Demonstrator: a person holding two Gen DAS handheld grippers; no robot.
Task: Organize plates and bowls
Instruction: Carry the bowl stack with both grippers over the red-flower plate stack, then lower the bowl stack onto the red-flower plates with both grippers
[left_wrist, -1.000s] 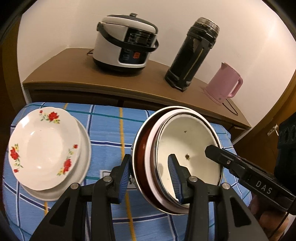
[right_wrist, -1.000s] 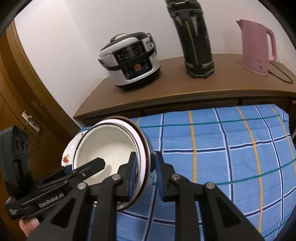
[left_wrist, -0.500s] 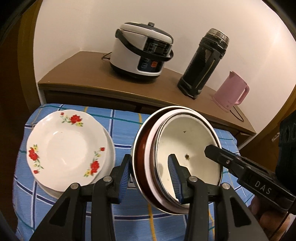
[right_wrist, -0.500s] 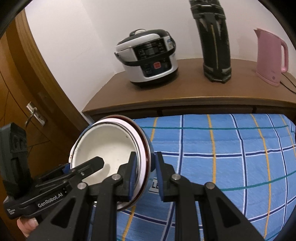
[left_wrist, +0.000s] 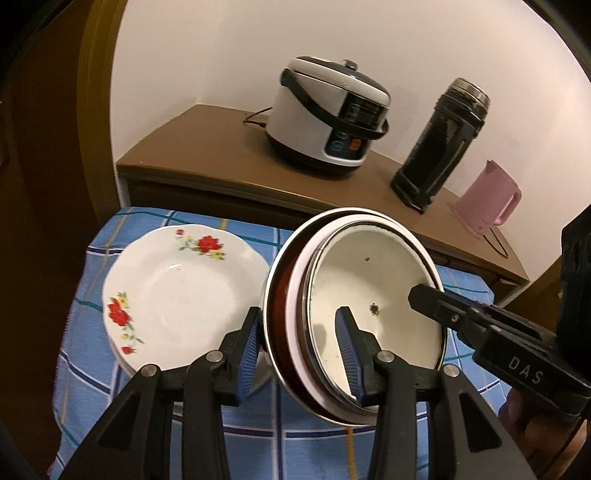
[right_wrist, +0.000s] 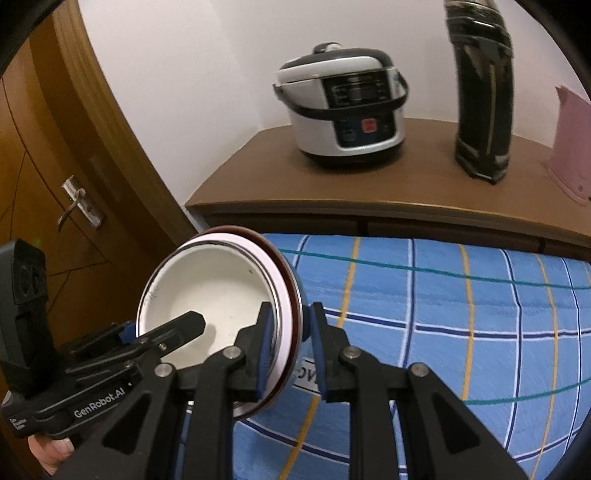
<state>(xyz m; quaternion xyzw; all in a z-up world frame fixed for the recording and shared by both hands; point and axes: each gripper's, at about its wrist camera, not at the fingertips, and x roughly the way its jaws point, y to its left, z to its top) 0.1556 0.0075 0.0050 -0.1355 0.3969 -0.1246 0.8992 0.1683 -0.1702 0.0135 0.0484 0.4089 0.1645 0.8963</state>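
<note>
Left wrist: both grippers' fingers (left_wrist: 347, 343) astride tilted bowls (left_wrist: 369, 291).

Black angular linkages with silver rivets are carrying ribbed blue pads on the left gripper (left_wrist: 299, 347) and the right gripper (right_wrist: 290, 350), lettered "GenRobot.AI" and "DAS".

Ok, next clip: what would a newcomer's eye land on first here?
First, the nested bowls held tilted above the blue checked tablecloth, the left hand-held gripper and right hand-held gripper each clamped on the stack's rim. Left of them in the left wrist view sits a stack of rose-patterned plates. Behind, a rice cooker stands on the wooden sideboard.
</note>
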